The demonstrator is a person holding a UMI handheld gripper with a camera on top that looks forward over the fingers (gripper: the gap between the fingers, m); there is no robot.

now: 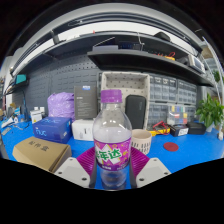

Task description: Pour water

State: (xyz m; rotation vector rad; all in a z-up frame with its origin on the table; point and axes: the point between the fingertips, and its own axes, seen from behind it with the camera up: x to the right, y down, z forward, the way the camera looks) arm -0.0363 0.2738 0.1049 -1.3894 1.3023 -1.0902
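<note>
Gripper view. A clear plastic bottle (112, 140) stands upright between the two fingers of the gripper (112, 172), close to the camera. It has a purple cap and a purple and green label. Clear liquid shows in the lower part. The white fingers (74, 171) flank the bottle's base left and right, with magenta pads showing on their inner faces. The fingers sit narrow about the bottle, but whether both actually press on it cannot be told from here.

Beyond the bottle lies a blue table top (185, 148). To the left of the bottle: a brown cardboard box (42, 153) nearest, a blue box (52, 129) behind it, and a purple package (61, 105) further back. A white slotted crate (128, 103) stands behind the bottle. A green plant (211, 111) is at the far right of the table. Shelving and racks fill the background.
</note>
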